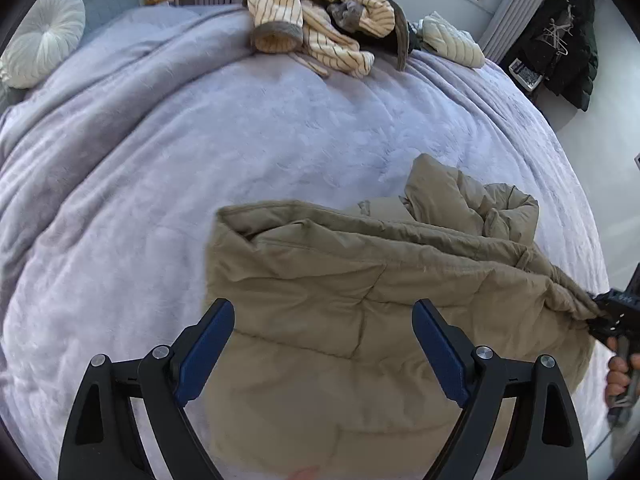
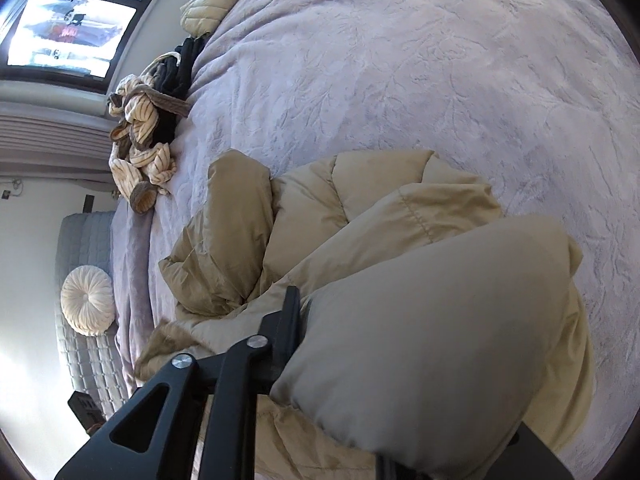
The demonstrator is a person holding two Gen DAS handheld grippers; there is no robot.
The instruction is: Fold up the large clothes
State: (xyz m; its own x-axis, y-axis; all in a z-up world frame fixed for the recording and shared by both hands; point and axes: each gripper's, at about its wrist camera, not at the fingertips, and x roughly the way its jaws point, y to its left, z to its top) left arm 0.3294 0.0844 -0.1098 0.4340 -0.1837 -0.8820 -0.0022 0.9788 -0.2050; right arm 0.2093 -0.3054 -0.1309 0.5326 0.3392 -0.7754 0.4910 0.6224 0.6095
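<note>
A tan puffer jacket [image 1: 360, 300] lies partly folded on the lilac bed cover [image 1: 240, 140]. My left gripper [image 1: 323, 344] is open and empty, hovering just above the jacket's near left part, blue pads apart. My right gripper [image 1: 608, 316] shows at the right edge of the left wrist view, shut on the jacket's right edge, pulling the fabric taut. In the right wrist view the jacket [image 2: 360, 220] bulges over the right gripper [image 2: 304, 320], hiding one finger; the other black finger [image 2: 288, 328] presses against the fabric.
A heap of cream striped and brown clothes [image 1: 324, 20] lies at the bed's far edge, with a cream quilted garment [image 1: 448, 40] beside it. A round white cushion [image 1: 44, 36] sits far left. A dark coat [image 1: 568, 48] hangs off the bed at right.
</note>
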